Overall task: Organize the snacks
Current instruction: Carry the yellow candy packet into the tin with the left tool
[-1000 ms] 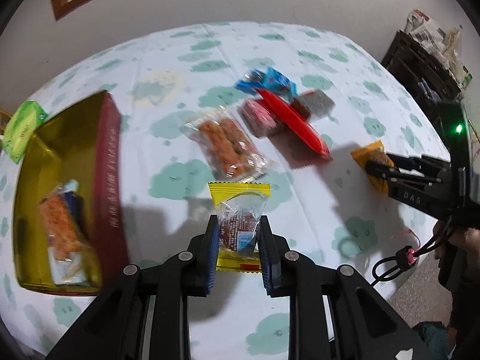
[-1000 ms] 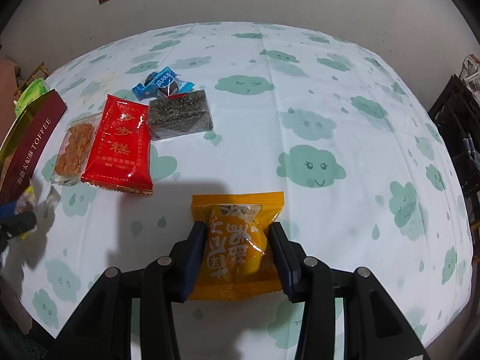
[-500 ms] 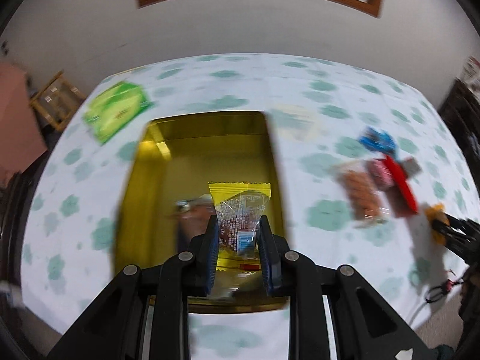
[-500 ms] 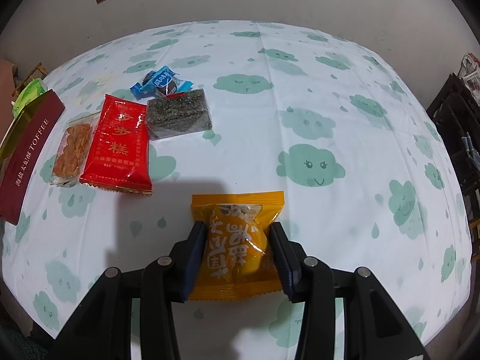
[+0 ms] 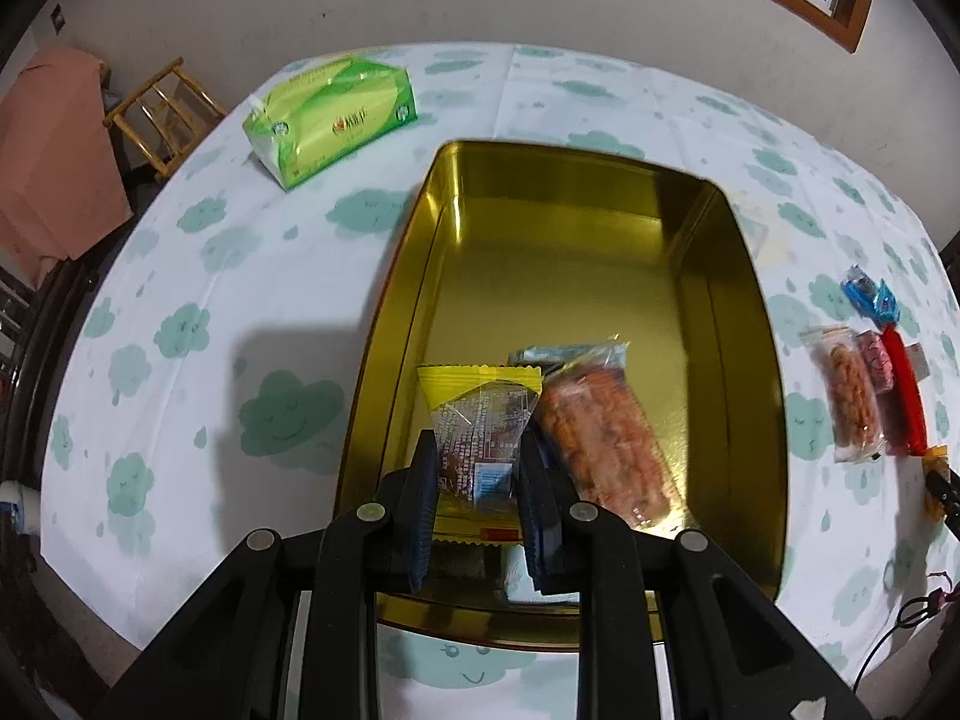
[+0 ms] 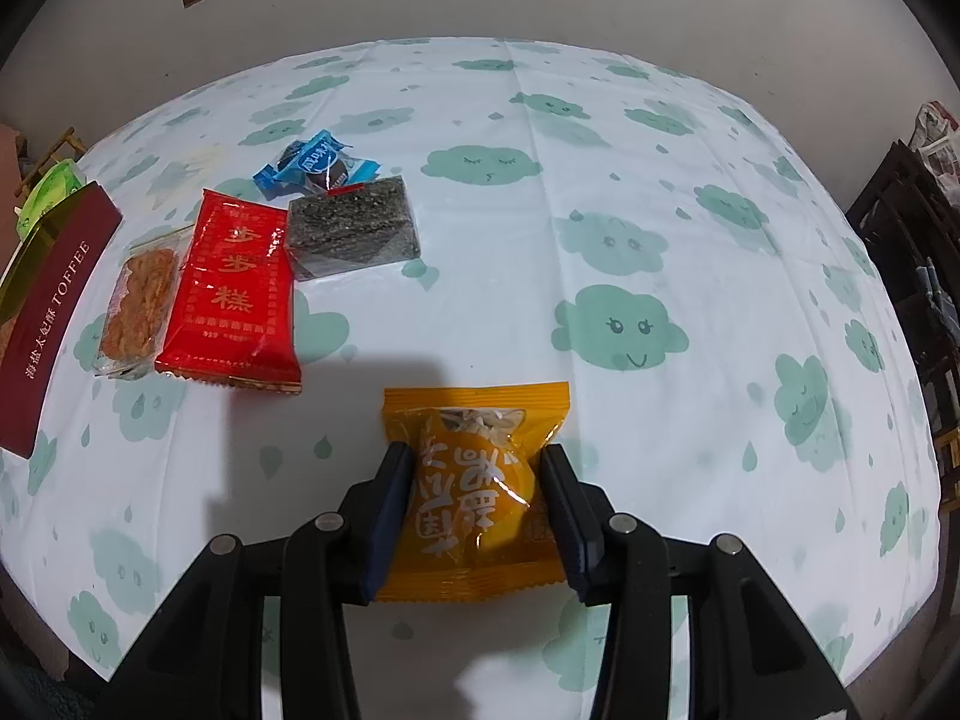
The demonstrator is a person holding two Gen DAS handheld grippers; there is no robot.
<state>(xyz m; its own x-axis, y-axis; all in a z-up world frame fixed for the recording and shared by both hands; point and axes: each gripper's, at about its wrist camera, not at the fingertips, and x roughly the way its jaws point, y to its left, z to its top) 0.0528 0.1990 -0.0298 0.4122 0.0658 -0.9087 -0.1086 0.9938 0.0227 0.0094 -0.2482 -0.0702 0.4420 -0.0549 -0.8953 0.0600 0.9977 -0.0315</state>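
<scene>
My left gripper is shut on a yellow-edged clear snack packet and holds it over the near left part of the gold tin. An orange crispy snack pack lies inside the tin beside it. My right gripper is shut on an orange snack packet above the tablecloth. On the cloth to its left lie a red packet, a dark seaweed-like packet, a blue candy and a clear crispy snack pack.
A green tissue pack lies on the table beyond the tin's far left corner. The tin's maroon side shows at the left of the right wrist view. A wooden chair stands past the table's left edge. Dark shelving stands at the right.
My left gripper has carried the yellow-edged packet from the cloth leftward over the tin and lower into it. My right gripper has stayed put with the orange packet.
</scene>
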